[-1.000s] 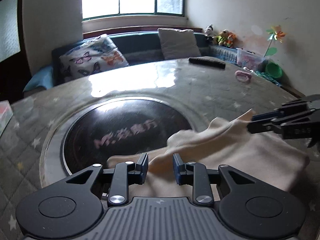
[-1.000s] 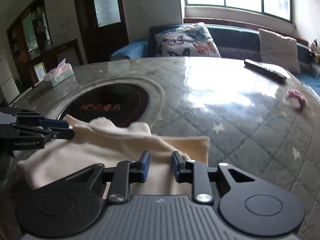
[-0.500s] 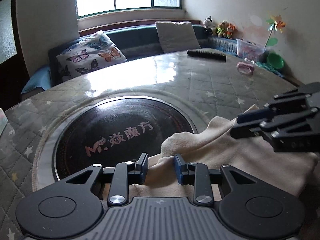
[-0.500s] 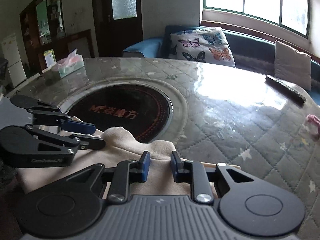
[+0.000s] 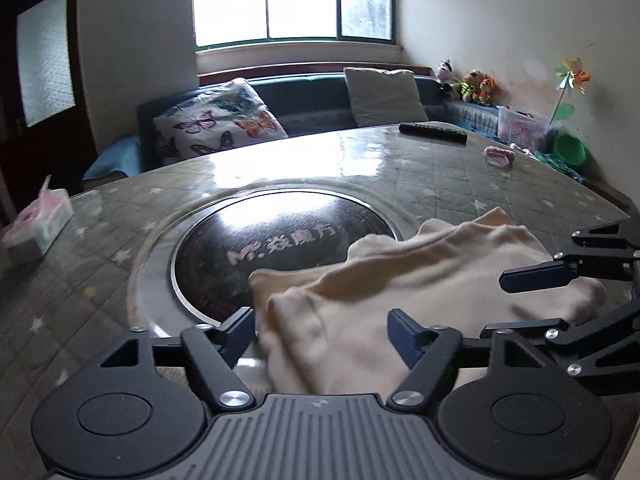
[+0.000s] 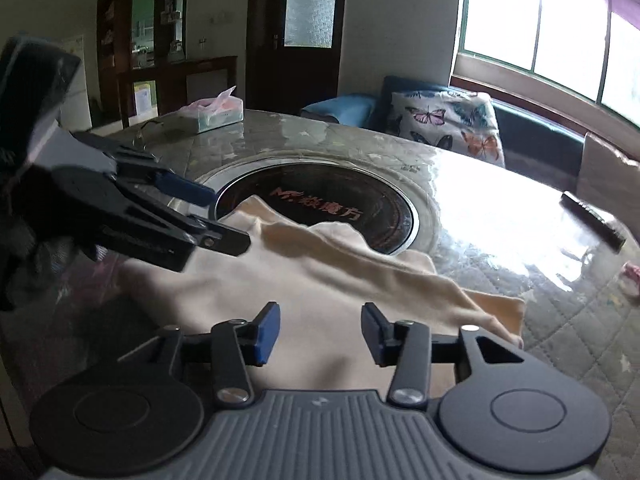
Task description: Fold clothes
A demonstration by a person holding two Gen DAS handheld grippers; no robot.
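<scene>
Cream garment (image 5: pixel 420 280): bunched on desk (image 5: pixel 440 172), partly over dark inset; apparently one rough fold, more remaining. Left gripper (image 5: pixel 322 326), right gripper (image 6: pixel 319 332): jaws apart, empty.

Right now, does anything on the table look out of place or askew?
The cream garment lies rumpled, its far edge draped over the dark inset hob rather than flat on the quilted tabletop. Nothing spilled or damaged.
</scene>
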